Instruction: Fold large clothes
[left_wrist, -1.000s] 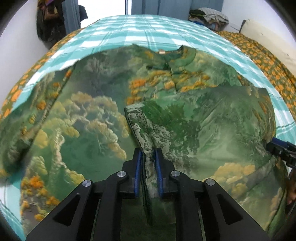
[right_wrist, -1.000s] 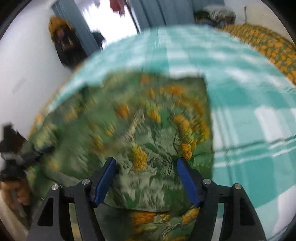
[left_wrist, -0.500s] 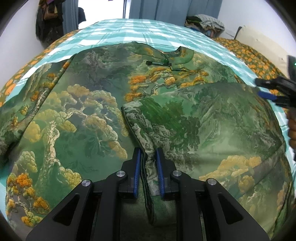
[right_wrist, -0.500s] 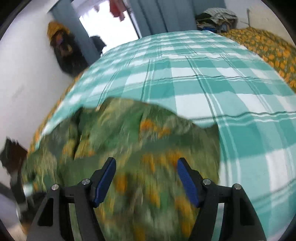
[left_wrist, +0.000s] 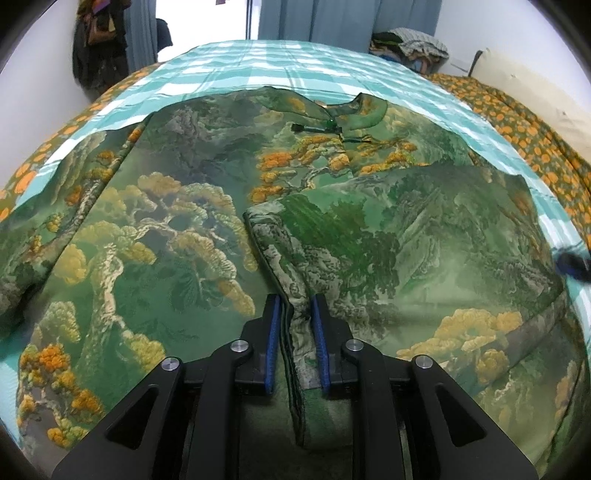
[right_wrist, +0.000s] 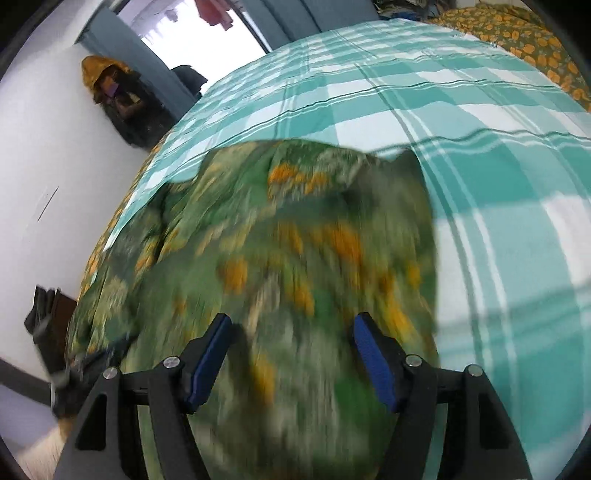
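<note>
Garment (left_wrist: 192, 236) atop teal plaid bedspread (left_wrist: 280, 62)

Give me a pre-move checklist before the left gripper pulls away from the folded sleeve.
1. Left gripper letting go: cannot tell. Its jaws have just been opening, and the sleeve edge stands between the pads; contact on the right pad is unclear.
2. Sleeve laid across the garment: ok.
3. Collar flat on the checked bedspread: ok.
4. Right gripper free: ok, jaws wide, nothing pinched.
5. Right side of the garment smooth: cannot tell, the right wrist view is blurred.
</note>
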